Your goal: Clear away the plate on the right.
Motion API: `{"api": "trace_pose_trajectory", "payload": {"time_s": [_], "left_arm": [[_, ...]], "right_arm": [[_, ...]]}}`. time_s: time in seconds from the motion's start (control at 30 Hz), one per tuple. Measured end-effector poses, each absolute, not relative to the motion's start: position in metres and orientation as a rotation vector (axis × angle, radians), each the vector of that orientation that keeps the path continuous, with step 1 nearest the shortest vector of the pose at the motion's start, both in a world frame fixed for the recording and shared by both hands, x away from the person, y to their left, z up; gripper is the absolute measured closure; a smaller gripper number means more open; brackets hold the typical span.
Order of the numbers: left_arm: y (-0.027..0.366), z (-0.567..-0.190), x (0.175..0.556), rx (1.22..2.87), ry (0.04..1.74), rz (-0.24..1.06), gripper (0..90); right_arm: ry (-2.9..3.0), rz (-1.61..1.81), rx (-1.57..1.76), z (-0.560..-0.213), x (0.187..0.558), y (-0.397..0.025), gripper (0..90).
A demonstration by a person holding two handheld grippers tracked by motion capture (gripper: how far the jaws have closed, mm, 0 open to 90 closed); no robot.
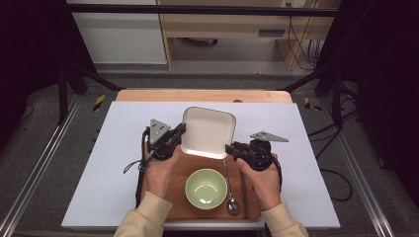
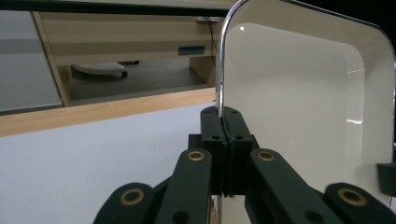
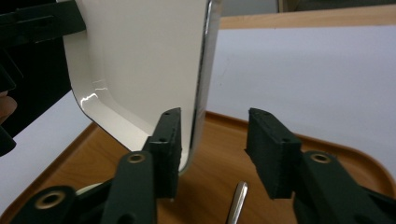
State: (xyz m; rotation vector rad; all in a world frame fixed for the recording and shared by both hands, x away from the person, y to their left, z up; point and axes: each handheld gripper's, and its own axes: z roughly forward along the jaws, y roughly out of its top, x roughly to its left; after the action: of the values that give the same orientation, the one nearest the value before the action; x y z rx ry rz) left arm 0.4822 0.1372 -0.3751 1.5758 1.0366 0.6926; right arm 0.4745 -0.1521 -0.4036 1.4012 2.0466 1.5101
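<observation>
The white square plate with rounded corners is lifted and tilted above the far edge of the brown wooden tray, partly over the tray and partly over the white worktop. The left gripper holds the left rim of this plate; in the left gripper view its jaws are pressed together on the thin rim of the plate, pinching it. The right gripper is at the near right corner of the plate. In the right gripper view its jaws are spread: one jaw lies against the inner face of the plate, and the other jaw stands apart from the rim, with a gap between them. On the tray, nearer to the person than the plate, a pale green round bowl stands. A metal spoon lies just to the right of this bowl, its handle pointing toward the plate.
</observation>
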Motion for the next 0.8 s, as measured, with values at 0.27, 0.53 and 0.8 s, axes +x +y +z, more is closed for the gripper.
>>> {"api": "trace_pose_trajectory", "payload": {"time_s": [0.27, 0.53, 0.8], "left_arm": [[0.166, -0.372, 0.485, 1.547, 1.084, 0.731, 88.9], [0.196, -0.365, 0.48, 1.513, 1.12, 0.758, 88.9], [0.222, -0.359, 0.475, 1.507, 1.142, 0.771, 89.0]], "right_arm": [[1.993, 1.517, 1.288, -0.39, 0.469, -0.169, 25.5], [1.941, 1.492, 1.27, -0.389, 0.466, -0.194, 14.0], [1.873, 1.447, 1.284, -0.395, 0.46, -0.22, 10.8]]}}
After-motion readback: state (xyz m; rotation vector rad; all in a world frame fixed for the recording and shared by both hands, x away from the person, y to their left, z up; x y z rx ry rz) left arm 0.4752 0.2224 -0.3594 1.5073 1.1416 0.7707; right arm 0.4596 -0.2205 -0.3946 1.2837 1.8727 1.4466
